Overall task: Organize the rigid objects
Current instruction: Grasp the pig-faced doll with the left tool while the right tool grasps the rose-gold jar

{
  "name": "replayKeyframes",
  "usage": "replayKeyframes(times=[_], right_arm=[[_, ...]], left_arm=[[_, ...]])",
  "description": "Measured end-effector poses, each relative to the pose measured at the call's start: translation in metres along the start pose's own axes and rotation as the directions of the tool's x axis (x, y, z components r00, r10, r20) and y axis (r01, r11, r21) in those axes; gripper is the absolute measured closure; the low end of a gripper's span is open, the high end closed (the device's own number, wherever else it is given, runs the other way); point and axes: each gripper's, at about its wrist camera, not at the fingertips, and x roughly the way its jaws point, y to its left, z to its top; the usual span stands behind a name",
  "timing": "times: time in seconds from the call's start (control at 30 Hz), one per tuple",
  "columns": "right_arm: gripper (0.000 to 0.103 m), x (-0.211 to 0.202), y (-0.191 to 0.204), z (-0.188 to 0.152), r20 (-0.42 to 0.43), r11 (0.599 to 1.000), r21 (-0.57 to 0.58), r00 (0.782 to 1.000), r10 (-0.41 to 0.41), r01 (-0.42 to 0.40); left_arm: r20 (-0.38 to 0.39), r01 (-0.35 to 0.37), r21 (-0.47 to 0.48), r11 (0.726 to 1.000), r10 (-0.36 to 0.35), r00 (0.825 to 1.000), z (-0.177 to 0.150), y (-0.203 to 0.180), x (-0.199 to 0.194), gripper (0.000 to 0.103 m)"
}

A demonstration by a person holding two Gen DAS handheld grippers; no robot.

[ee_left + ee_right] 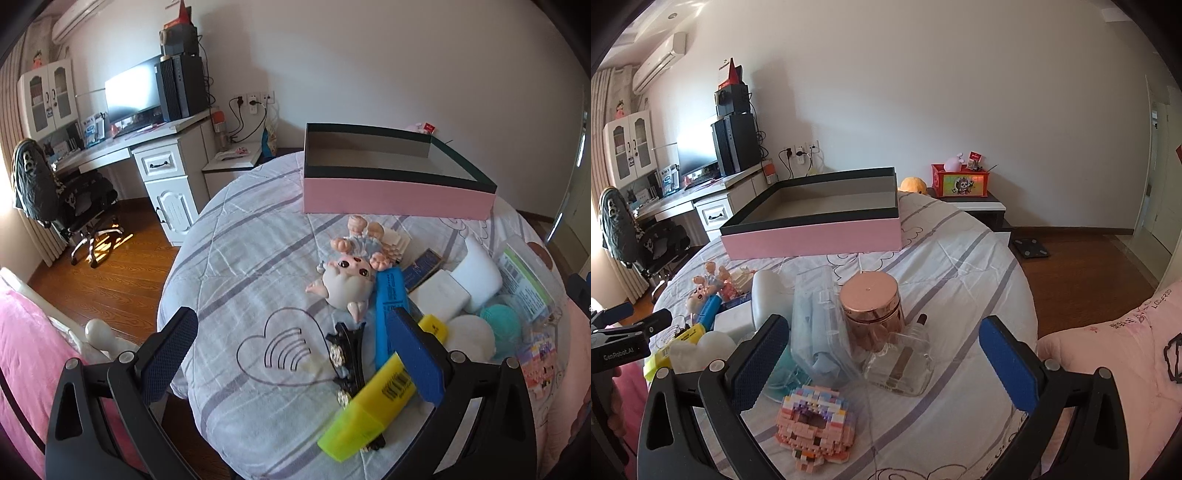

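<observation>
**Inspector:** Report on both grippers and where the items are lying.

**Operator:** I am holding the left gripper low over the near edge of the bed. Its jaws are spread wide and gripping nothing. The yellow highlighter is lying under the gripper's right finger, long axis running diagonally, with its translucent cap pointing toward the near edge and its body rising toward the right. A black hair clip is lying partly beneath it, running roughly from the near edge toward the far one.

**Inspector:** And the rest?

**Operator:** A blue highlighter is lying just behind, long axis pointing toward the pink box, which is sitting open at the far edge. A doll is lying on its back beside the blue one, feet toward the box.

**Inspector:** Right side?

**Operator:** I am holding the right gripper released as well, fingers well apart and clasping nothing. Between them I am seeing a brick-built figure near the near edge, a clear glass bottle lying on its side with its dark cap pointing away from me, and a rose-gold jar standing upright behind it.
</observation>
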Motion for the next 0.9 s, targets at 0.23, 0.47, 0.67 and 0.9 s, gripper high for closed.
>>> replayKeyframes(times=[0.23,0.47,0.67,0.9], right_arm=[[0.0,0.036,-0.006,0.011,-0.053,0.999,0.012,0.998,0.046,-0.045],[0.0,0.053,-0.021,0.024,-0.054,0.996,0.062,0.997,0.064,-0.06],[0.0,0.053,-0.035,0.024,-0.097,0.999,0.006,0.994,0.044,-0.044],[0.0,0.062,-0.033,0.015,-0.143,0.99,-0.049,0.982,0.126,-0.134]], left_arm=[[-0.064,-0.005,0.053,0.999,0.008,0.998,0.028,-0.009,0.043,0.0],[-0.101,0.057,0.047,0.997,-0.052,0.993,0.043,-0.004,0.068,0.0],[-0.106,0.085,0.063,0.994,-0.078,0.991,0.04,-0.002,0.066,0.0],[-0.105,0.08,0.082,0.993,-0.071,0.992,0.035,-0.006,0.061,0.0]])
